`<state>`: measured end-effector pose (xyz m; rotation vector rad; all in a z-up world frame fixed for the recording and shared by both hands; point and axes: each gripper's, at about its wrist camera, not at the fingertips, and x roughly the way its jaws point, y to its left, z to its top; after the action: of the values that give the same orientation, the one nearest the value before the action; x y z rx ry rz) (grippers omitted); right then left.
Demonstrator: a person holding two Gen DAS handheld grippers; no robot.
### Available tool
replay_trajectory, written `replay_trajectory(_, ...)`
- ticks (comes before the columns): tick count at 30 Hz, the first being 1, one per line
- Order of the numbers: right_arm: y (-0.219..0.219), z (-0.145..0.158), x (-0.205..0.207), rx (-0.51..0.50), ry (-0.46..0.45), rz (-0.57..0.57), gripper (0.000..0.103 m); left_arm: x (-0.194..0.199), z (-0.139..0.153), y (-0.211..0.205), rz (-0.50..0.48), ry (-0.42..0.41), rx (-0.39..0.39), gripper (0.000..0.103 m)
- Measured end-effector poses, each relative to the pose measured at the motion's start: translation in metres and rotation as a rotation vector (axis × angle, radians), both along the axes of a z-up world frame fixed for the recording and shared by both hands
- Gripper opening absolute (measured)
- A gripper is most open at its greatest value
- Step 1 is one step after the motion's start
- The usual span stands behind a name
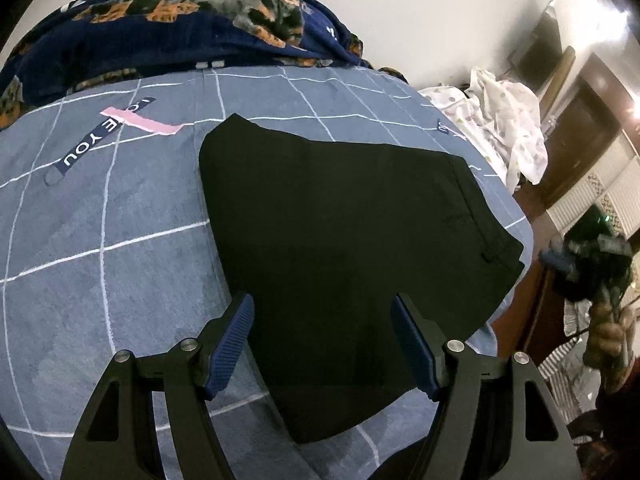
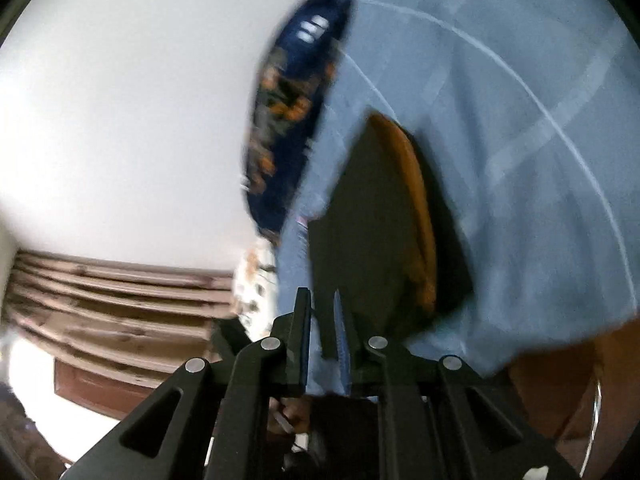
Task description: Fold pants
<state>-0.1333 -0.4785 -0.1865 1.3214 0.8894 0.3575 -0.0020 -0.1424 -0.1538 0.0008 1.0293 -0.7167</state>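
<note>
The black pants (image 1: pixel 340 232) lie folded in a flat stack on the blue-grey checked bedsheet (image 1: pixel 100 232). My left gripper (image 1: pixel 322 308) is open and empty, its blue-padded fingers (image 1: pixel 234 336) hovering just above the near edge of the pants. My right gripper (image 2: pixel 322 304) is nearly closed, with only a thin gap and nothing between the fingers. It is held off the bed's edge; its view is tilted and blurred and shows the pants (image 2: pixel 380 220) on the sheet (image 2: pixel 520 160). The right gripper also shows in the left wrist view (image 1: pixel 592 256), off the bed's right side.
A dark blue patterned blanket (image 1: pixel 168 28) is bunched at the far side of the bed. A white floral cloth (image 1: pixel 504 132) lies beyond the bed's right edge. A wooden door (image 1: pixel 576 136) and white wall stand at the right. A printed "LOVE YOU" strip (image 1: pixel 100 136) marks the sheet.
</note>
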Motion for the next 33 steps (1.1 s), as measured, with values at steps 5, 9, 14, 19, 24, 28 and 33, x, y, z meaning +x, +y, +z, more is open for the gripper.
replay_trajectory(5, 0.000, -0.036, 0.001, 0.073, 0.086, -0.028, 0.015, 0.003, -0.002, 0.004, 0.015, 0.016, -0.001, 0.071)
replay_trajectory(9, -0.007, -0.045, 0.009, 0.099, 0.095, -0.072, 0.020, 0.006, -0.005, 0.009, 0.032, 0.032, -0.013, 0.071)
replay_trajectory(14, -0.009, -0.049, 0.016, 0.094, 0.102, -0.114, 0.032, 0.007, -0.011, 0.009, 0.034, 0.052, -0.004, 0.071)
replay_trajectory(19, -0.005, -0.029, 0.014, -0.026, 0.084, -0.114, 0.014, 0.008, -0.008, 0.010, 0.034, 0.042, 0.004, 0.071)
replay_trajectory(24, 0.009, -0.003, 0.005, -0.023, 0.045, -0.096, 0.014, 0.005, -0.001, 0.013, 0.034, 0.021, -0.011, 0.072)
replay_trajectory(28, 0.002, -0.039, -0.006, 0.009, 0.160, -0.119, 0.013, 0.004, -0.006, 0.010, 0.028, 0.030, 0.002, 0.073)
replay_trajectory(33, -0.005, -0.061, -0.012, 0.068, 0.200, -0.142, 0.011, 0.002, -0.013, 0.008, 0.025, 0.048, 0.018, 0.073)
